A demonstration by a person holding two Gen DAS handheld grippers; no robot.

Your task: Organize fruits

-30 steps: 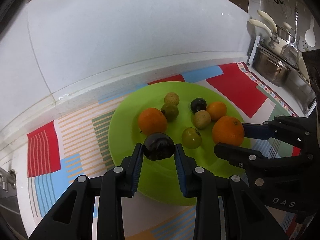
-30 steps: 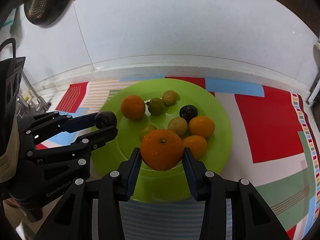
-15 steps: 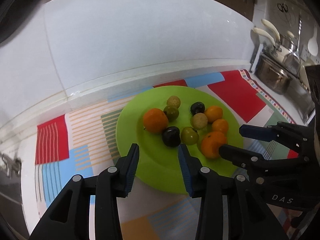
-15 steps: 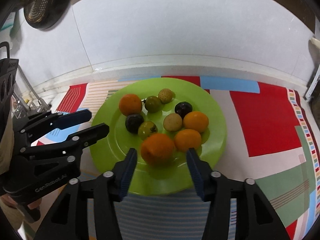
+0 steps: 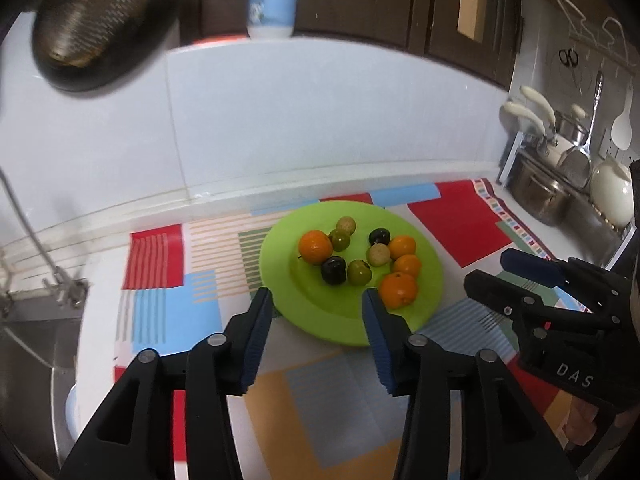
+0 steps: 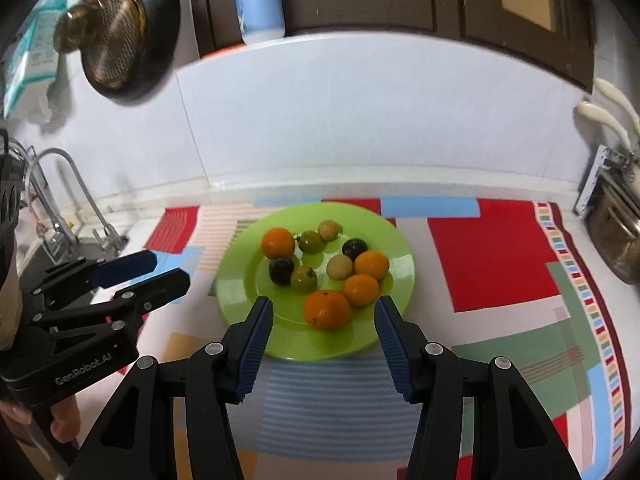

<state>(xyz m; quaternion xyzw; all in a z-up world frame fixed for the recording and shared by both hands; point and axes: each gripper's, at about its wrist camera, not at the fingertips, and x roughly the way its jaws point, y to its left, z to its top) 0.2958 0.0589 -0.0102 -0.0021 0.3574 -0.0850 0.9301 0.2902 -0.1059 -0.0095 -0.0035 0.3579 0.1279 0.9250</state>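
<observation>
A green plate (image 5: 316, 312) (image 6: 240, 280) on a patterned mat holds several fruits: oranges, green and tan small fruits, two dark plums. A large orange (image 5: 398, 289) (image 6: 327, 309) lies at the plate's near side and a dark plum (image 5: 333, 270) (image 6: 281, 271) lies mid-left. My left gripper (image 5: 318, 308) is open and empty, held back above the plate's near edge; it also shows in the right wrist view (image 6: 148, 272). My right gripper (image 6: 324, 316) is open and empty just behind the large orange; it also shows in the left wrist view (image 5: 504, 270).
A colourful mat (image 6: 492, 264) covers the counter. A sink and tap (image 6: 64, 200) are at the left. Steel pots (image 5: 540, 196) stand at the right. A dark pan (image 6: 120, 36) and a blue bottle (image 6: 258, 0) are above, by the white wall.
Both grippers let go of their fruit: the left released the dark plum, the right the large orange, onto the plate. Both opened and drew back and upward from the plate.
</observation>
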